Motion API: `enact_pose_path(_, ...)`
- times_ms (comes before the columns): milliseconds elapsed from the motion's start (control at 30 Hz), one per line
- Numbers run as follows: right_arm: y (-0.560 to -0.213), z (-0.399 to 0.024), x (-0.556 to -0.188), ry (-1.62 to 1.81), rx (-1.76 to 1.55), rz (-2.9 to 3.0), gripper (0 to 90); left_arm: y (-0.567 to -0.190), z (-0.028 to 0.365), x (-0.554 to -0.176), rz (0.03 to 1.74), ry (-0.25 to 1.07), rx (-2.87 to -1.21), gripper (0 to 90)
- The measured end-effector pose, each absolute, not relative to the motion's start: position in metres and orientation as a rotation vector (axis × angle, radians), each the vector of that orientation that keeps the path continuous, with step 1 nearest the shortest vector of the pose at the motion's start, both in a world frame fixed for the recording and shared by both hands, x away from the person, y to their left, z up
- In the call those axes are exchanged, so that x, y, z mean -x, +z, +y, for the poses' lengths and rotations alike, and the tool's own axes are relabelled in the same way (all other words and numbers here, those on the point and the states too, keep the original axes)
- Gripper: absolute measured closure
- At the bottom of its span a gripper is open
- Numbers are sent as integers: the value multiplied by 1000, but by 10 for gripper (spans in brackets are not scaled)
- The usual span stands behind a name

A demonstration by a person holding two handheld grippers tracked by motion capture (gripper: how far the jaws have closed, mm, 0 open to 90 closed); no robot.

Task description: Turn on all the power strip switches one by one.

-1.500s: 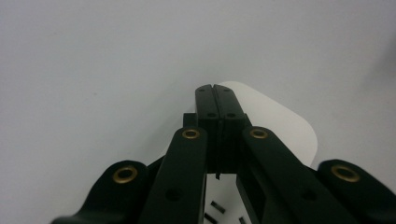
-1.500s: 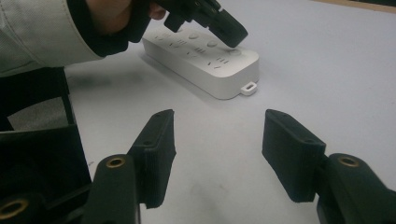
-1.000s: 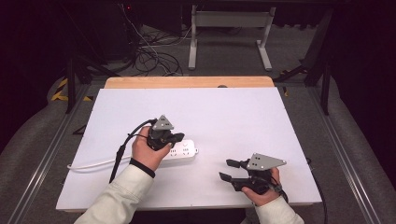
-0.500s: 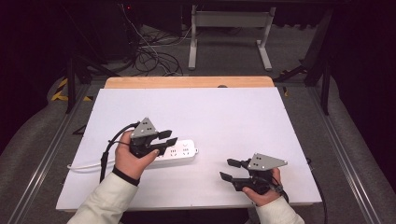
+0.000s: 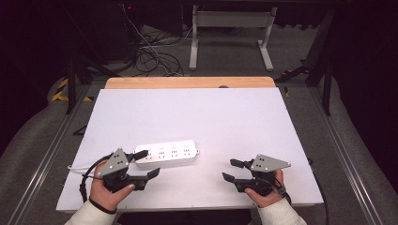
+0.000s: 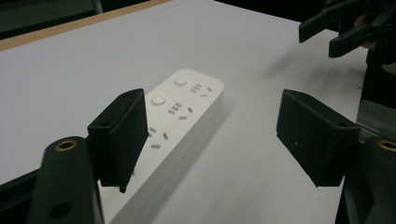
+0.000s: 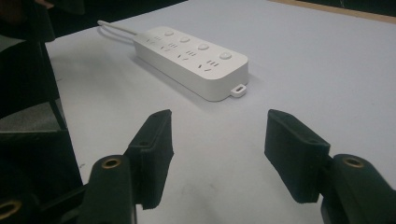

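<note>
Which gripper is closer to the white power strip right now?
Left. The left gripper sits open beside the power strip's cord end; the right gripper rests apart, off its other end.

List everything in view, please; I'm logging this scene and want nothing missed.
power strip: one, white, on the mat's near left, its cord running off to the left
mat: one, white, covering most of the table
table: one, wooden edge showing at the far side
frame: one, pale grey, on the floor beyond the table
cables: a black tangle, on the floor at far left
left claw: one, black, open, just opened, nothing between the jaws, beside the strip's near end
right claw: one, black, open, empty, at the mat's near right
</note>
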State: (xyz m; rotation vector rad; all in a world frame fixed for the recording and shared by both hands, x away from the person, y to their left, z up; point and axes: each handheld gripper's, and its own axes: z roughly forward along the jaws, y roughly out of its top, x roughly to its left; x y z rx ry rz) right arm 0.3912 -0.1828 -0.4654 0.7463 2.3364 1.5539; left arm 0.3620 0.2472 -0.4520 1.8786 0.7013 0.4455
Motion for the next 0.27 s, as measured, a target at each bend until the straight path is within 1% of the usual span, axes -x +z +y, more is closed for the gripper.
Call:
enact_pose_path(33, -465, -183, -391, 1554, -747, 2334, 429, -457, 252, -359, 713, 479, -1882, 238)
enact_pose_path(67, -465, -184, -391, 1555, -747, 2333, 429, -461, 256, -357, 728, 484, -1882, 225)
enact_pose_path(200, -465, -186, -390, 1559, -752, 2325, 429, -470, 267, -355, 821, 429, -1825, 211)
enact_pose_path(267, -465, -186, -389, 1557, -757, 2324, 429, -470, 269, -355, 839, 429, -1803, 200)
